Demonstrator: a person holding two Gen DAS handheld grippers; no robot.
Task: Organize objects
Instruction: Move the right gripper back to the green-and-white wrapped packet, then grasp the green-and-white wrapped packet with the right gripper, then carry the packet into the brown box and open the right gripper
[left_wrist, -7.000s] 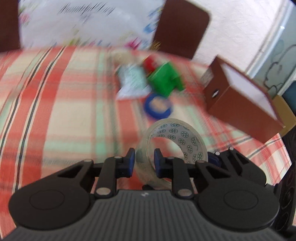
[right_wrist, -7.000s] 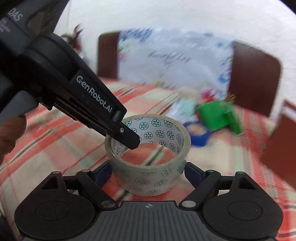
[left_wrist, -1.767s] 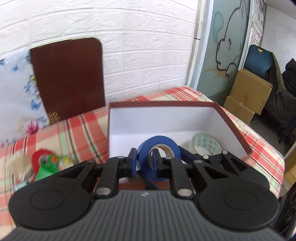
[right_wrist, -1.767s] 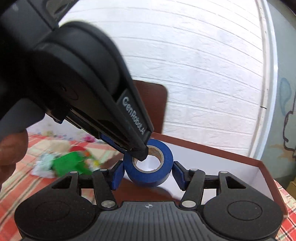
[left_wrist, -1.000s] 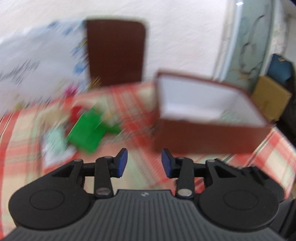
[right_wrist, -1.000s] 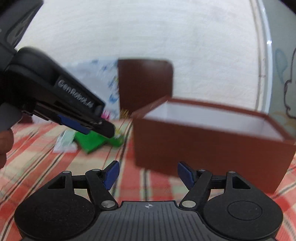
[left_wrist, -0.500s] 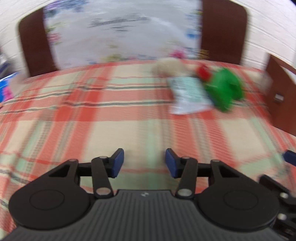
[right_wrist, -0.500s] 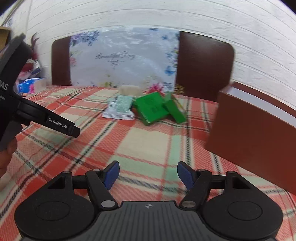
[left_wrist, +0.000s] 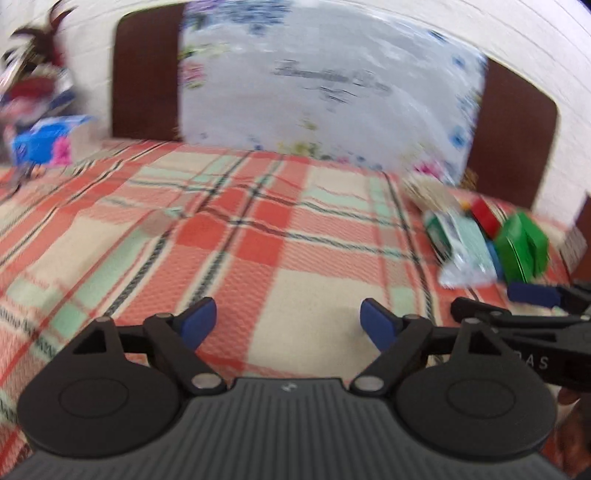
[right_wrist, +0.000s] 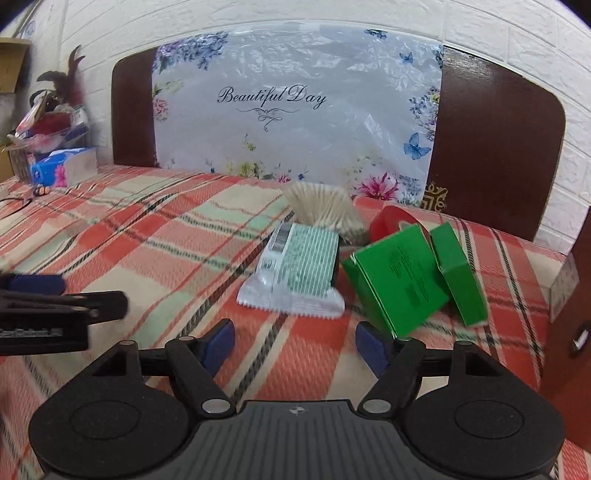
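Note:
A pile of loose objects lies on the plaid tablecloth: a striped white-green packet, a green box with its green lid, a red tape roll and a beige paper fan-like bundle. My right gripper is open and empty, just in front of the packet. My left gripper is open and empty over bare cloth, left of the pile. The brown box shows at the right edge.
Two brown chair backs with a floral plastic sheet stand behind the table. A blue tissue pack and clutter sit at the far left. The plaid tablecloth spreads wide to the left.
Both grippers have swung away from the brown box after leaving the blue tape in it. The left has turned further left and opened wider; the right has come closer to the pile.

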